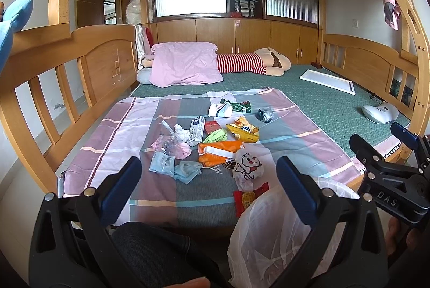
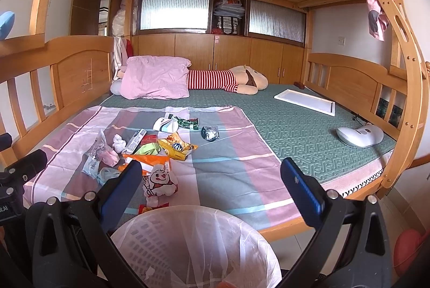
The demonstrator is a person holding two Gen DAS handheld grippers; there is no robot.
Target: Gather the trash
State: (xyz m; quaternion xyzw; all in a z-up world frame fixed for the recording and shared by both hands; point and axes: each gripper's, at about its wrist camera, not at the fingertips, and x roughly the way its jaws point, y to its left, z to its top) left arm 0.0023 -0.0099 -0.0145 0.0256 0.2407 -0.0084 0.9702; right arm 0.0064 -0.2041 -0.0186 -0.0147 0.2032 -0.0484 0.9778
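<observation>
Several pieces of trash lie on a striped cloth (image 1: 282, 137) spread over the bed: an orange wrapper (image 1: 217, 151), a yellow snack bag (image 1: 243, 129), a white cartoon-print bag (image 1: 246, 163), a red wrapper (image 1: 248, 196), a white carton (image 1: 196, 129) and a blue mask (image 1: 188, 171). A bin lined with a white bag (image 2: 193, 242) stands in front of the bed, below my right gripper (image 2: 212, 188). My left gripper (image 1: 209, 188) is open above the cloth's near edge, holding nothing. The right gripper (image 1: 381, 151) is open too and empty.
A pink pillow (image 1: 182, 65) and a striped plush toy (image 1: 252, 63) lie at the back of the green mattress (image 1: 322, 105). A white tray (image 1: 328, 81) and a white device (image 1: 379, 112) sit on the right. Wooden rails (image 1: 53, 67) enclose the bed. A dark trouser leg (image 1: 161, 247) shows below.
</observation>
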